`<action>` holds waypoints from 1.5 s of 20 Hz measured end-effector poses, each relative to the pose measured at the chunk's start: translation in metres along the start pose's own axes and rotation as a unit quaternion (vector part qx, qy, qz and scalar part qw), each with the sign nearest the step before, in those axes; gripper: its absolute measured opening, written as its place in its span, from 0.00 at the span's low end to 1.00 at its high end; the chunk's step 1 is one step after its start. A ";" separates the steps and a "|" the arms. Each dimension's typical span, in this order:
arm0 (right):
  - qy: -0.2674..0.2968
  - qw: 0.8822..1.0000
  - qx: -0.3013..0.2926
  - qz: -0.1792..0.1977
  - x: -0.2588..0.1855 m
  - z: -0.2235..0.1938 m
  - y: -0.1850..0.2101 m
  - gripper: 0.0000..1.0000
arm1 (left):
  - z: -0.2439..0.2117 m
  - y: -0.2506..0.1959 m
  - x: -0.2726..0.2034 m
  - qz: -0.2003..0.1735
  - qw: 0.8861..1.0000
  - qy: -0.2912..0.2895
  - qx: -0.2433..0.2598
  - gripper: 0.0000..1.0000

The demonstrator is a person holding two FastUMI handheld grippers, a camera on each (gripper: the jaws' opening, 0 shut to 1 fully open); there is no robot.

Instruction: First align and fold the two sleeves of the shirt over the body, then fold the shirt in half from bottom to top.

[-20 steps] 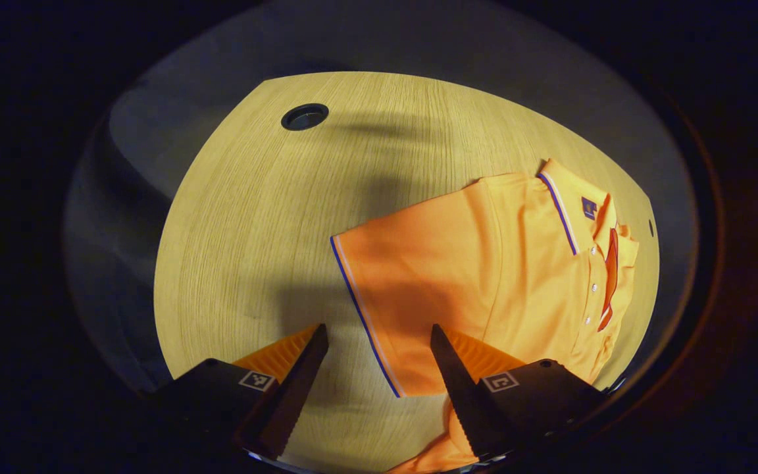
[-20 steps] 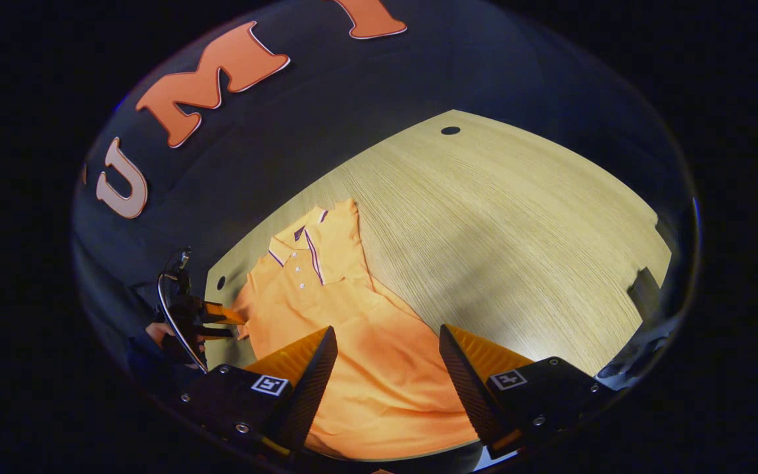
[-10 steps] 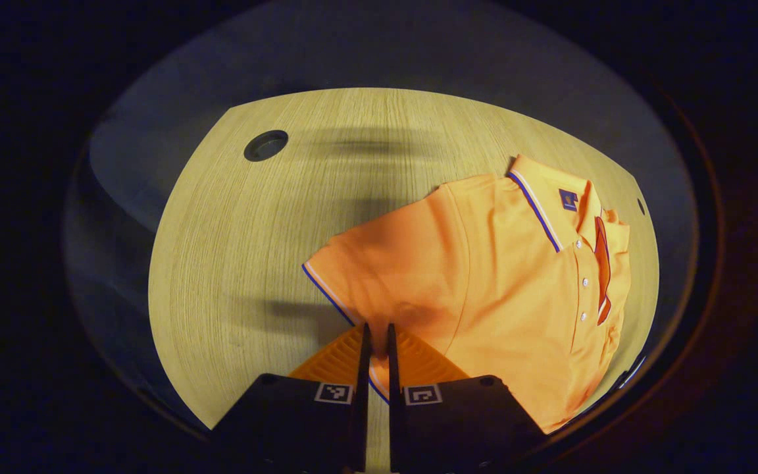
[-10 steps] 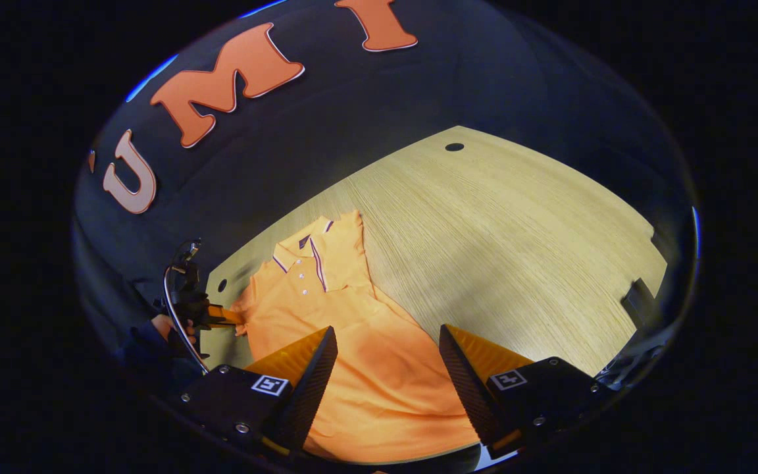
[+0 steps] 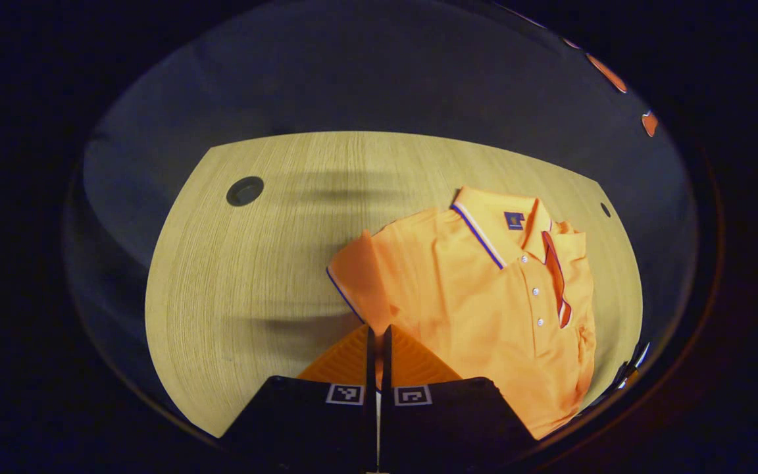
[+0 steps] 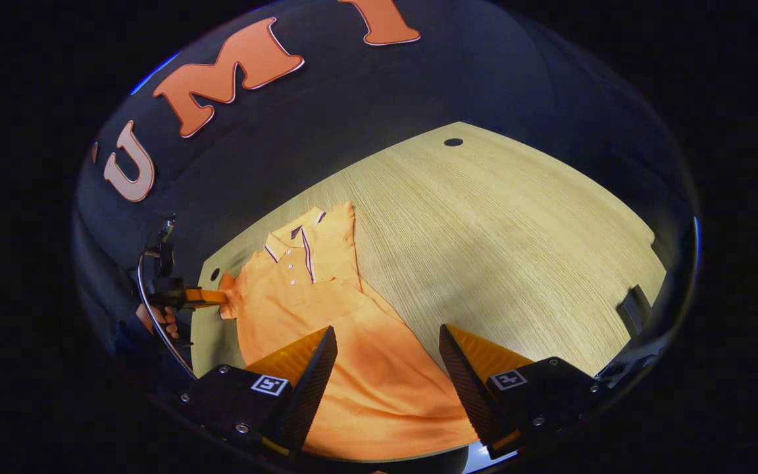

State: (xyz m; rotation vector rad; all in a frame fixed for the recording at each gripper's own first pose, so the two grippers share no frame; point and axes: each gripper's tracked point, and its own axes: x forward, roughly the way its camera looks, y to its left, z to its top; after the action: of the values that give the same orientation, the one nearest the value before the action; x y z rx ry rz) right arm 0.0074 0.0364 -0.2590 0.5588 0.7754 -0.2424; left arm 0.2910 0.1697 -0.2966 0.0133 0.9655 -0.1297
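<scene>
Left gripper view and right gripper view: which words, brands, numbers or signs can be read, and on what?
No text is readable.
shirt: small dark neck label, too small to read.
left tongs: square coded markers, no words.
right tongs: square coded markers too, no words.

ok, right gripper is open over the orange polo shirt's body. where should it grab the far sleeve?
Probably the cuff edge of the folded-in sleeve beside the collar, coming from the bare wooden table side. That edge lies flat and exposed there. The right gripper is open, hovering over the hem.
</scene>
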 end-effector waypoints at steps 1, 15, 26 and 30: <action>0.003 1.000 -0.004 0.001 0.001 -0.003 0.000 0.95 | 0.003 -0.009 -0.001 -0.009 1.000 -0.005 0.006 0.02; 0.024 1.000 -0.012 0.000 -0.007 -0.028 -0.005 0.95 | 0.006 -0.124 0.019 -0.105 0.994 0.010 0.015 0.17; 0.041 0.998 -0.034 0.014 -0.007 -0.048 0.003 0.95 | -0.023 -0.120 -0.022 -0.125 0.992 -0.024 -0.004 0.96; 0.044 0.996 -0.075 0.034 -0.010 -0.047 -0.001 0.96 | -0.046 -0.109 -0.056 -0.097 0.994 -0.054 -0.019 0.96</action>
State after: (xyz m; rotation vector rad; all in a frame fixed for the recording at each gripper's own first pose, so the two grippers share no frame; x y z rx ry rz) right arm -0.0278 0.0622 -0.2796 0.4563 0.8512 -0.0952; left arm 0.2093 0.0710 -0.2716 -0.1219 0.8597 -0.2888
